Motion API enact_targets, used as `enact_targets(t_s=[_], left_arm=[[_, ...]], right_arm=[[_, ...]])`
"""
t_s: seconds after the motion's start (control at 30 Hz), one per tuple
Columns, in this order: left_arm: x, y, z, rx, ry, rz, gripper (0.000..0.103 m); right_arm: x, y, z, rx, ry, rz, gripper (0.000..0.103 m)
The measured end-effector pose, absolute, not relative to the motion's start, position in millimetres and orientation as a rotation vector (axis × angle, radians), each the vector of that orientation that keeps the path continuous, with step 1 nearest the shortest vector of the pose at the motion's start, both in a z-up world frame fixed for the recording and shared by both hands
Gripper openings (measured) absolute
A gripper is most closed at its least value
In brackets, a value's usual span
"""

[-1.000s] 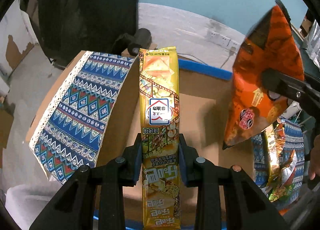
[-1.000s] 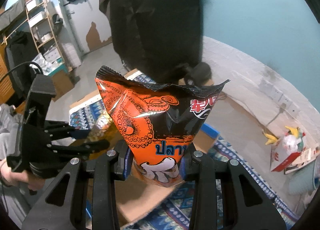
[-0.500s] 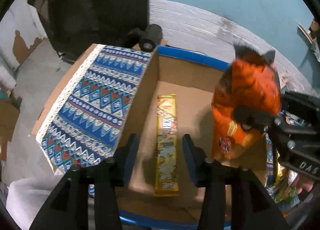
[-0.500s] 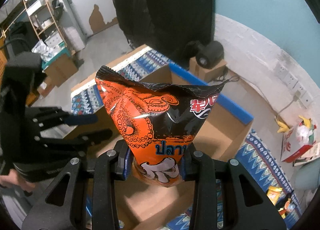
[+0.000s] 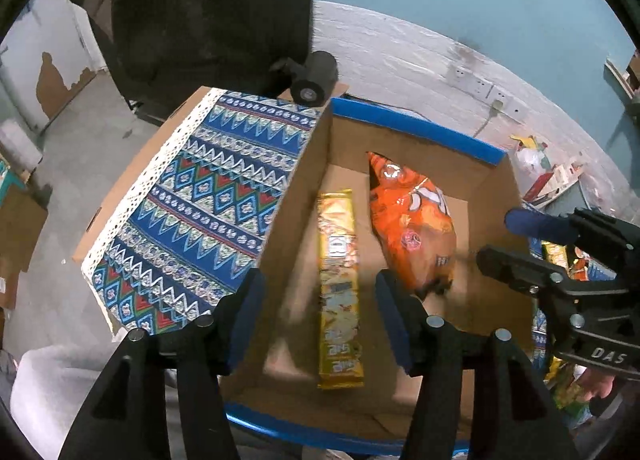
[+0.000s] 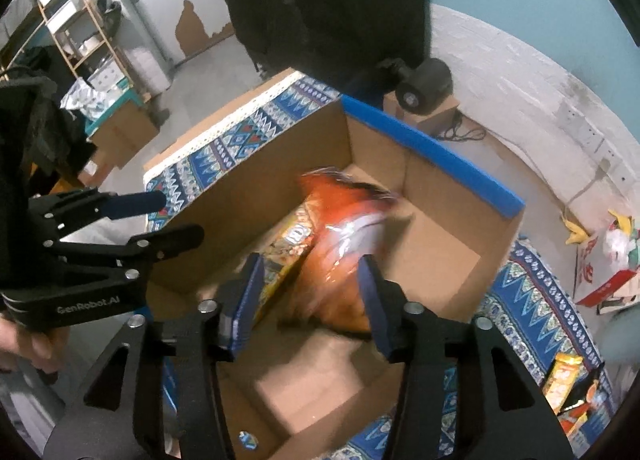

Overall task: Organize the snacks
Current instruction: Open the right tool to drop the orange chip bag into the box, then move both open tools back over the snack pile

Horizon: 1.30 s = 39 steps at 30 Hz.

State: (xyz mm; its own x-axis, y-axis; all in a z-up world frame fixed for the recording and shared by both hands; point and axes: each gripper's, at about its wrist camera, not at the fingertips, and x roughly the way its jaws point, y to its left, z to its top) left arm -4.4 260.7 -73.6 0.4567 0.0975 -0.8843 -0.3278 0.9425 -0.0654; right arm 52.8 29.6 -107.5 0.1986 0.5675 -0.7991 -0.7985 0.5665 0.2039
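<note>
**Both tongs standing open over the snack box**

Hovering above the cardboard box [image 5: 436, 140], the left gripper [image 5: 320, 292] is standing with its jaws apart, having just been opening, and its pads are pressing on nothing. Lying flat on the box floor straight ahead of it, between the two fingers as seen from the left wrist, is the yellow snack pack [image 5: 338, 284], clear of both pads. Just to the right of that pack, the orange chip bag [image 5: 412, 228] is resting in the box, its upper corner leaning toward the far wall.

The right gripper [image 6: 310, 284] is also holding its jaws apart, having just been opening too. The orange chip bag [image 6: 340, 256] is showing blurred between and beyond its fingers; whether a pad is touching it I cannot tell. The yellow snack pack [image 6: 284, 256] is peeking out to the bag's left.

The left wrist view is showing the right gripper [image 5: 516, 236] at its right edge, beyond the box wall. The right wrist view is showing the left gripper [image 6: 172, 216] at its left, a hand [image 6: 24, 344] beneath it, and more loose snacks [image 6: 568, 392] lying on the patterned cloth [image 6: 532, 292] to the lower right.
</note>
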Motion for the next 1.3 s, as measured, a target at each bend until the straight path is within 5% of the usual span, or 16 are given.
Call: enact_targets(t_s=[0.3, 1.3], left_arm=[[8.1, 219.8, -67.0, -0.199, 1.07, 0.2, 0.065], [70.5, 50.8, -56.0, -0.001, 1.105, -0.041, 0.067]], right_arm=[[52.9, -18.0, -82.4, -0.222, 0.915, 0.9, 0.07], [91.0, -214.1, -107.6, -0.11, 1.0, 0.551, 0.075]])
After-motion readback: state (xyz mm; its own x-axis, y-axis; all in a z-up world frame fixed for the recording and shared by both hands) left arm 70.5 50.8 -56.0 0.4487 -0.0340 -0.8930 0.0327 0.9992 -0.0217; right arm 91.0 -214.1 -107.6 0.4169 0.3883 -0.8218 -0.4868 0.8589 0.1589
